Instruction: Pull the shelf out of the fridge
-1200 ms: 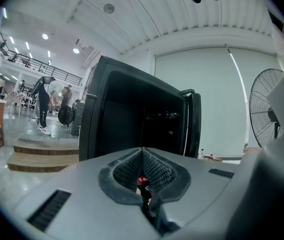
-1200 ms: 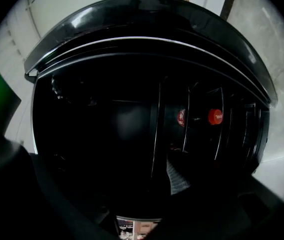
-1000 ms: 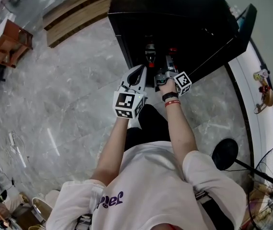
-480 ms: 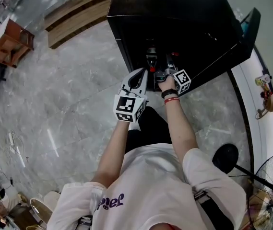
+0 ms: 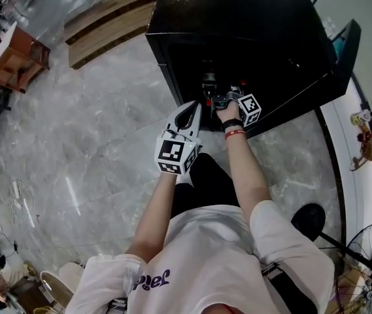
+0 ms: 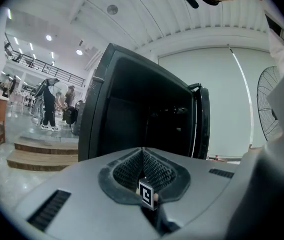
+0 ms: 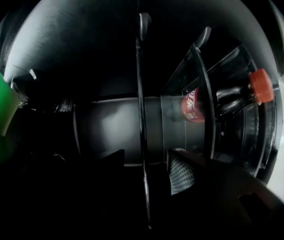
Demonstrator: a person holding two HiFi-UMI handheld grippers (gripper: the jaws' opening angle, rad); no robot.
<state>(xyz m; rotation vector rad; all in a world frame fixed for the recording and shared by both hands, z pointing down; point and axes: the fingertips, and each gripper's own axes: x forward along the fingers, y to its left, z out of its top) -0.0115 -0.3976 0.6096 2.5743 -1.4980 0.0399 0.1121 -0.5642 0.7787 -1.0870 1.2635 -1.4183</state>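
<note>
Inside fridge (image 5: 238,18): one shelf (image 7: 141,134), maybe two bottles (image 7: 194,106).

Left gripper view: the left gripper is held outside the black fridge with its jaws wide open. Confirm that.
Wrong on the jaws: the left gripper view shows the left gripper with its jaws together, nothing between them. It is indeed outside the black fridge.

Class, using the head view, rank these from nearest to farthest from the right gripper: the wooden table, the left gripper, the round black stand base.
Measured from the right gripper, which reaches into the fridge:
1. left gripper, close beside it, just outside the fridge front.
2. round black stand base, on the floor at the person's right.
3. wooden table, far off at the view's upper left.
</note>
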